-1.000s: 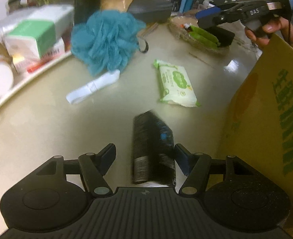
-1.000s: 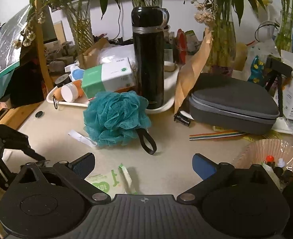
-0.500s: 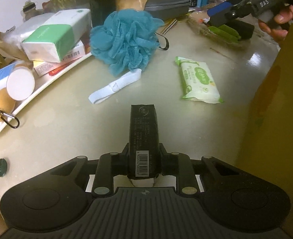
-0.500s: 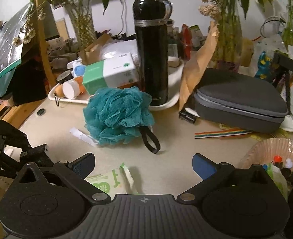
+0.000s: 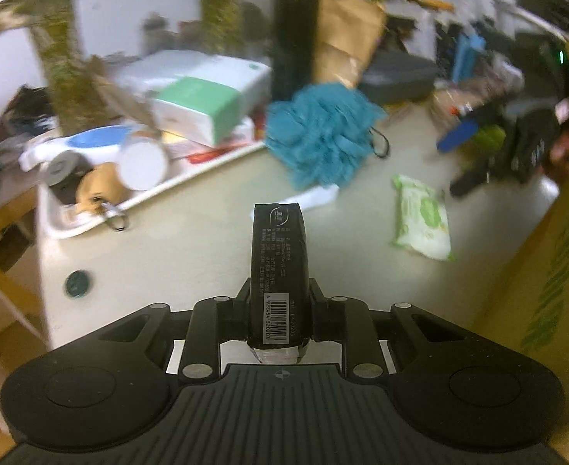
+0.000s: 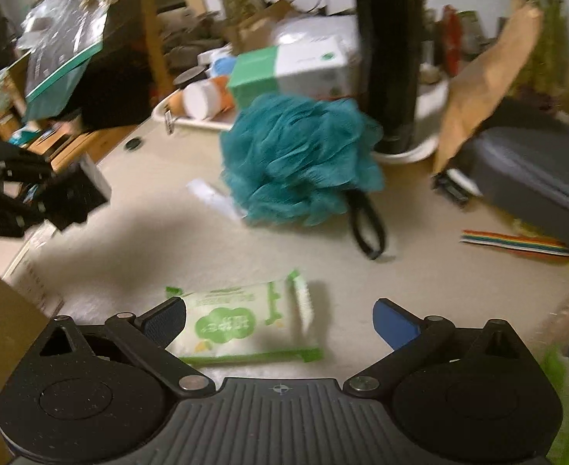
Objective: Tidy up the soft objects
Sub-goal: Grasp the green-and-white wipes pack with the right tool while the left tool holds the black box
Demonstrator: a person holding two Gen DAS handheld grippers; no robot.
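left gripper (image 5: 279, 310): clamped on a black tissue pack (image 5: 279, 267), lower centre
right gripper (image 6: 280, 319): spread wide, green wet-wipes pack (image 6: 245, 321) seen between the fingers
teal loofah (image 6: 299, 159): frame centre

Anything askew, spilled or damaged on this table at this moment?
Nothing looks spilled or damaged. The left gripper is shut on a black packet, the wet-wipes pack lies flat between the right gripper's open jaws, and the teal bath pouf sits untouched by the tray.
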